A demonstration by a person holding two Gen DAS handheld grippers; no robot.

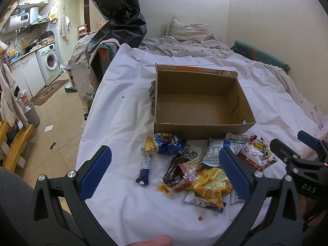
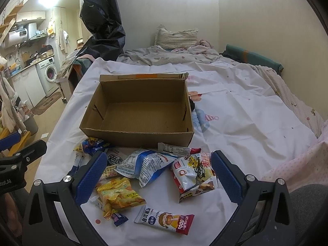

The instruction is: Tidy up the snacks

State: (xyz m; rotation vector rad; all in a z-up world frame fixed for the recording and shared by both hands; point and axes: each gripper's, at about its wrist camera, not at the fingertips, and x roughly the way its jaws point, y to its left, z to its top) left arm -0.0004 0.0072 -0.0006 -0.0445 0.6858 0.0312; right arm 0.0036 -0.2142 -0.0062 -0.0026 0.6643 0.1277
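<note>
An empty open cardboard box (image 1: 196, 121) (image 2: 135, 136) sits on a white sheet on the bed. Several snack packets lie in a pile in front of it: a yellow chip bag (image 1: 211, 182) (image 2: 120, 194), a blue-and-white bag (image 2: 149, 166), a red-and-white bag (image 2: 192, 172), a blue bag (image 1: 167, 143), a dark red packet (image 1: 174, 170) and a rice cake bar (image 2: 164, 221). My left gripper (image 1: 164, 174) is open and empty above the pile. My right gripper (image 2: 158, 174) is open and empty above the pile.
The white sheet (image 1: 123, 106) covers the bed, with rumpled bedding and a pillow (image 1: 186, 30) behind the box. A black plastic bag (image 1: 119, 14) hangs at the bed's left edge. A kitchen with a washing machine (image 1: 49, 61) lies far left.
</note>
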